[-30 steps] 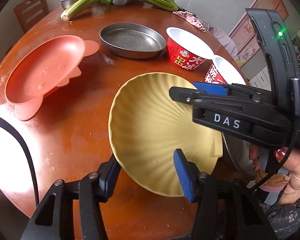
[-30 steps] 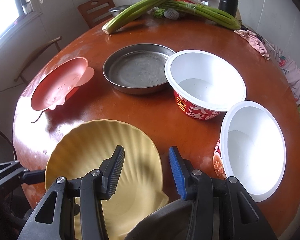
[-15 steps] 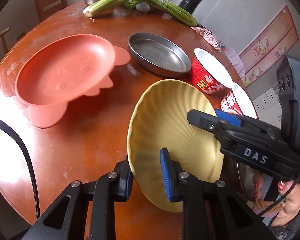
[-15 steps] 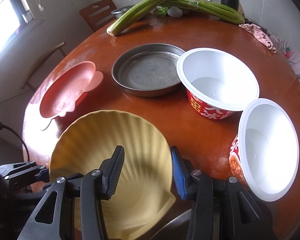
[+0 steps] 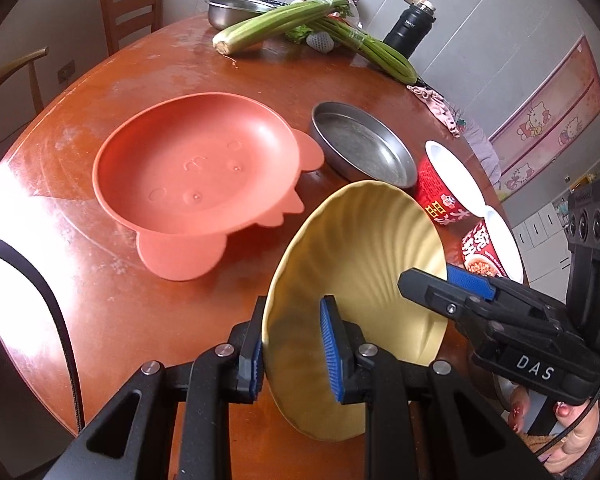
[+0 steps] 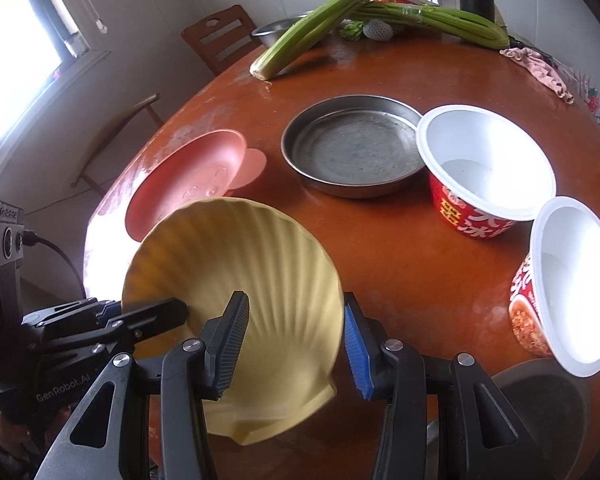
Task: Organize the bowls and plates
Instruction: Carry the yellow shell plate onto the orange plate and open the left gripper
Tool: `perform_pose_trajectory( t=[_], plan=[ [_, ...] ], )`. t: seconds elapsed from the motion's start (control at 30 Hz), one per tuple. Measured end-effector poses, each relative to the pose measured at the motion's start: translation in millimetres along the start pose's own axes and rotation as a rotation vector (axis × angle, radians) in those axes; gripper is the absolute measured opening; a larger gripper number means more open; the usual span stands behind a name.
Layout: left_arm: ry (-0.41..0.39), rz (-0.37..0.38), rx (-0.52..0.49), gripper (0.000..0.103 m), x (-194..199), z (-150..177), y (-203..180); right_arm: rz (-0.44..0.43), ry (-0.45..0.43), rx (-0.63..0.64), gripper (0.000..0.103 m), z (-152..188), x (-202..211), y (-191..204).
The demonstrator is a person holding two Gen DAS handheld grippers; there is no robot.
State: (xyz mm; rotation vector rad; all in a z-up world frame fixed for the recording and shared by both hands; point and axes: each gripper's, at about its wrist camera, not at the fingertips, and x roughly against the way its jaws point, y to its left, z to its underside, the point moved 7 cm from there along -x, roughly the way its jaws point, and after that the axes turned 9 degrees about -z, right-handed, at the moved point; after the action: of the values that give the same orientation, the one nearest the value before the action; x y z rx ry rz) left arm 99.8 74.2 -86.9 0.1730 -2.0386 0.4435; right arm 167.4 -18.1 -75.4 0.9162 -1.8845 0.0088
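Note:
A yellow shell-shaped plate [image 5: 364, 256] is lifted and tilted on edge above the table; it also shows in the right wrist view [image 6: 236, 264]. My left gripper [image 5: 292, 356] is shut on its near rim. My right gripper [image 6: 296, 344] is open, its fingers astride the plate's other edge, and it shows in the left wrist view [image 5: 444, 280]. A salmon-pink plate [image 5: 196, 168] lies to the left. A steel pan [image 6: 352, 148] and two red-and-white paper bowls [image 6: 484, 160] [image 6: 572, 288] stand behind and right.
The round wooden table [image 5: 100, 312] also holds celery stalks [image 6: 320, 24], a steel bowl [image 5: 236, 8], a black flask [image 5: 412, 24] and a pink cloth [image 6: 536, 68] at its far side. A grey dish [image 6: 548, 404] sits at the near right edge. Chairs stand beyond the table.
My left gripper closed on the yellow plate's rim and lifted it, tilting it steeply on edge. The plate moved up and left toward the pink plate. My right gripper stayed open.

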Motion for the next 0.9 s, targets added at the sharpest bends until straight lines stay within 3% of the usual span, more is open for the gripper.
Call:
perform_pose_trajectory(
  t=[0.43,0.9],
  plan=[
    [-0.023,0.006,0.031,0.025,12,-5,24,-0.033,0.0,-0.005,0.048,4,-3,21],
    [-0.091,-0.01,0.025,0.025,40,-39,47,-0.074,-0.05,-0.005,0.048,-32,2,53]
  ],
)
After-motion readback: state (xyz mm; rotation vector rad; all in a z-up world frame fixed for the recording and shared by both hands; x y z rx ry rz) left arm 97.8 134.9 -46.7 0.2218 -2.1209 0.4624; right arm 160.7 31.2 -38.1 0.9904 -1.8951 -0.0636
